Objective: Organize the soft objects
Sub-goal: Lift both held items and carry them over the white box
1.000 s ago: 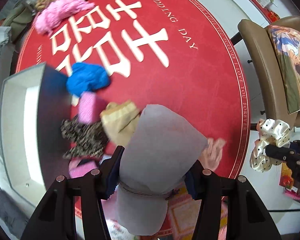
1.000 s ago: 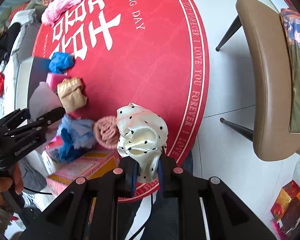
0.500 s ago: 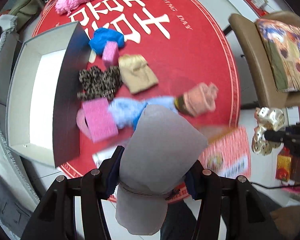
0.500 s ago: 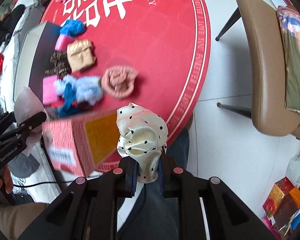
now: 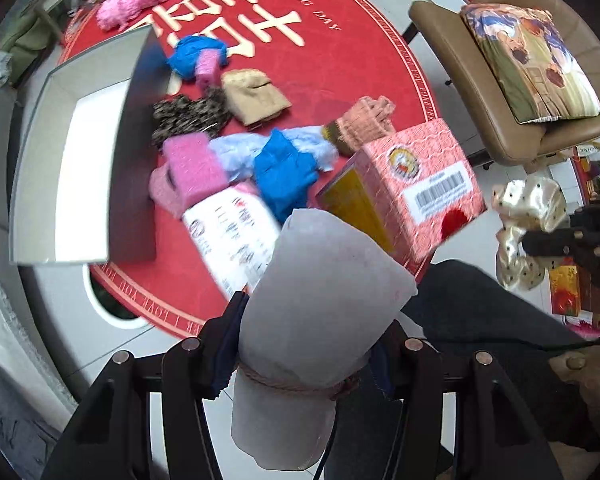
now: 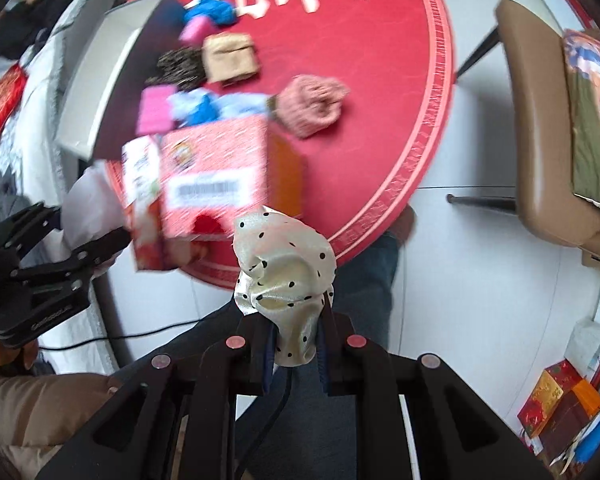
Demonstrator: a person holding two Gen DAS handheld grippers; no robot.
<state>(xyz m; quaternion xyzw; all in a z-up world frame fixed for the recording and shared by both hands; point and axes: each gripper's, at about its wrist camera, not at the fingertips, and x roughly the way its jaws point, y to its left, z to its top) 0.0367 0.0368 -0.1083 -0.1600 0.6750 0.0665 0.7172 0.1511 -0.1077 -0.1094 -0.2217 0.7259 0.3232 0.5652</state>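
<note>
Currently, left tool (image 5: 306, 354): pinching grey bundle (image 5: 320, 280) at its tied neck.
Right tool (image 6: 292, 354): pinching polka-dot scrunchie (image 6: 286, 268).
Ahead of both: red worktop (image 5: 340, 64), pink carton (image 5: 416, 184), open grey box (image 5: 80, 144).
Risk: satin may slip free; bundle could clip carton.

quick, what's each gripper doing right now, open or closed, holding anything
Left gripper: jaws closed on the pale grey cloth bundle tied with a cord.
Right gripper: jaws closed on the cream polka-dot scrunchie.
</note>
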